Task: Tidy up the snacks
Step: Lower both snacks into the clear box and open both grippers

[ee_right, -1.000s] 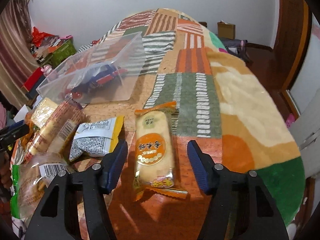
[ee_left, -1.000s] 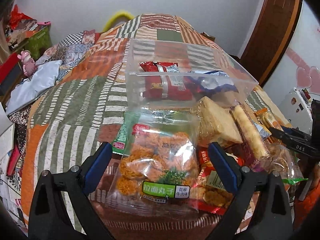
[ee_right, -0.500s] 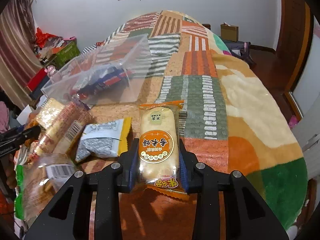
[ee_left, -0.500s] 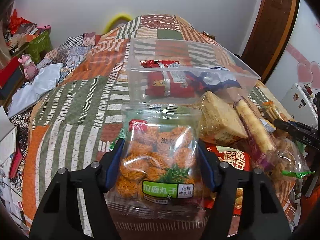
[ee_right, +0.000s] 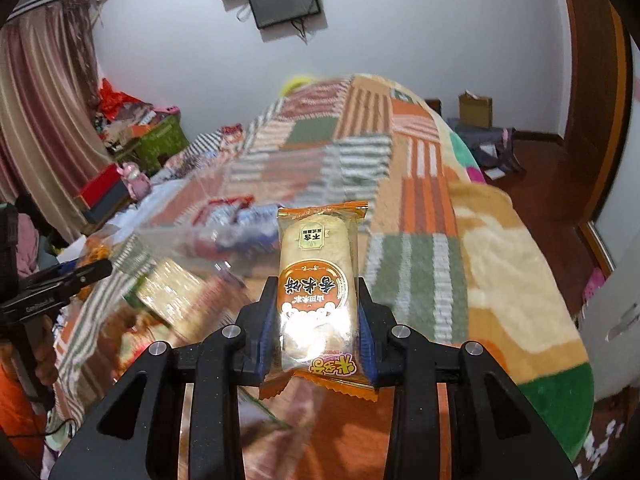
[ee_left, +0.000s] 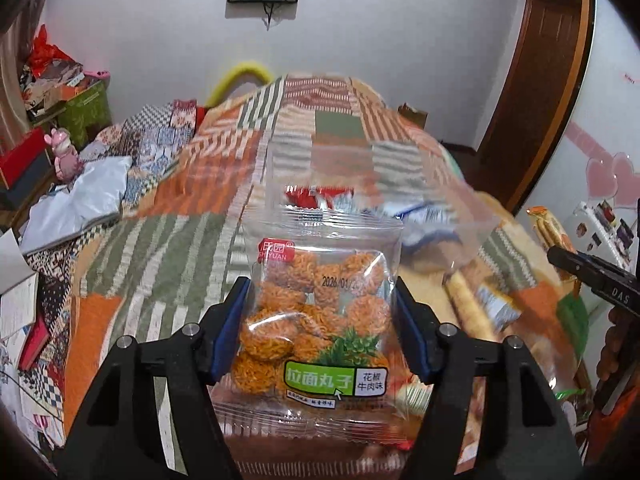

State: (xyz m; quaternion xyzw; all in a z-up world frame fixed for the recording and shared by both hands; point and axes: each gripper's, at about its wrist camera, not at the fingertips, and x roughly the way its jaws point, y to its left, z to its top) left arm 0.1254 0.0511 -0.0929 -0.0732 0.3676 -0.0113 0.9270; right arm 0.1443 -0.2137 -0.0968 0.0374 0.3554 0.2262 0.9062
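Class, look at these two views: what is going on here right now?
A person is sorting snacks on a quilted bed, with a gripper in each hand. The left gripper is shut on a clear bag of noodle balls. The right gripper is shut on an orange rice cracker packet. Both are held up in front of a clear plastic bin that already holds a few packets. More snacks lie loose beside it.

Two grippers are showing: the left gripper [ee_left: 322, 326] and the right gripper [ee_right: 316, 322]. One bag of noodle balls [ee_left: 320, 312] and one orange rice-cracker packet [ee_right: 318, 292] are showing, along with one clear plastic bin [ee_left: 360, 184]. Loose snack packets beside it are blurring past counting.
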